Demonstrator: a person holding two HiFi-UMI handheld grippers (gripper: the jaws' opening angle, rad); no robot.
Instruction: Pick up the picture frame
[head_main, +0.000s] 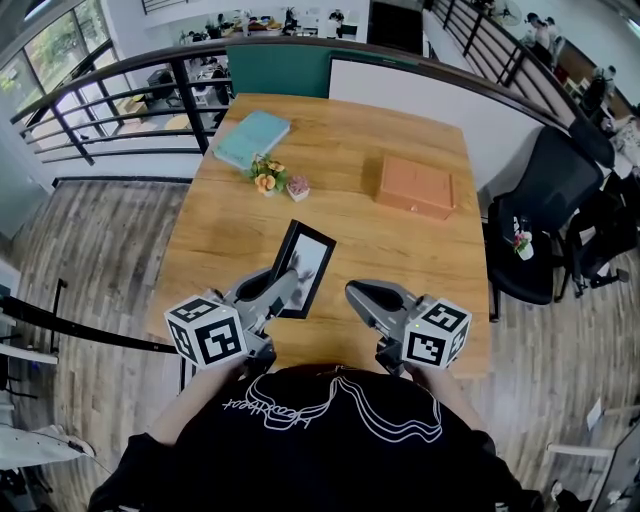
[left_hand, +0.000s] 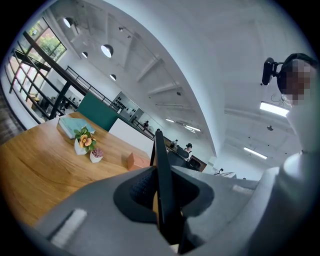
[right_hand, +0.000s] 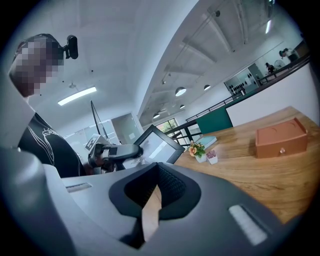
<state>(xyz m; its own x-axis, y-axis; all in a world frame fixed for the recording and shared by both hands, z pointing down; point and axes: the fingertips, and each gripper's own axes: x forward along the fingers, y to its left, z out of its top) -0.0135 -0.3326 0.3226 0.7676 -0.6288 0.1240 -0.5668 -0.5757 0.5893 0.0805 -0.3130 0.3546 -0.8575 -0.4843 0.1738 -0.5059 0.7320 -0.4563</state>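
Left gripper clamped on picture frame edge. Right gripper clenched, empty, just beside frame. Advise firm clamp and level raise off surface.

We find the frame near our edge of the table, at the left gripper, with the right gripper just right of it. Behind it stand the flowers, a pot beside them. The book lies back left, the box right.
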